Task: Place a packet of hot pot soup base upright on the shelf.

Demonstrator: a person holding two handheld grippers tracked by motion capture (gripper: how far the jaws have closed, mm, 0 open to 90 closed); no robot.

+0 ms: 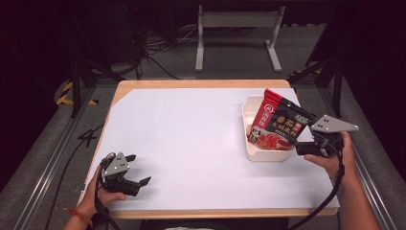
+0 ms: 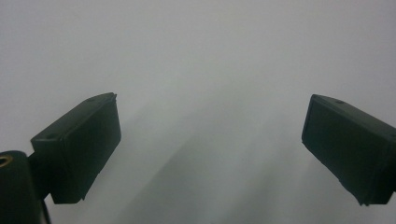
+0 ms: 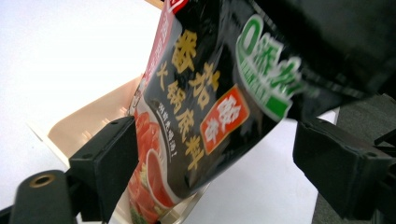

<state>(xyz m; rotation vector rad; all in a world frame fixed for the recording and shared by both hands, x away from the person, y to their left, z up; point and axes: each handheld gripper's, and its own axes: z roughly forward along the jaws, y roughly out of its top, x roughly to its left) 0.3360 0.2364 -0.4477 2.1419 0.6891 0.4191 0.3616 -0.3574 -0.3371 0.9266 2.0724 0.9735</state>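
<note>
one red-and-black sauce packet (image 1: 277,124) stands tilted in one cream tray (image 1: 249,115) at the white surface's (image 1: 191,139) right side. the right gripper (image 3: 215,163) shows its jaws apart around the packet; the packet's printed lettering reads clearly there. the left gripper (image 1: 131,178) rests low, jaws apart, holding nothing.

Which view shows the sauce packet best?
The high view: the whole sauce packet leans in the cream tray. The right gripper view shows its printed front close up, cropped. The left gripper view looks at the white table.

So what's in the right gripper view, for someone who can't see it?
A black and red food packet stands tilted in a cream tray on a white table. The right gripper is open, one jaw on each side of the packet.
</note>
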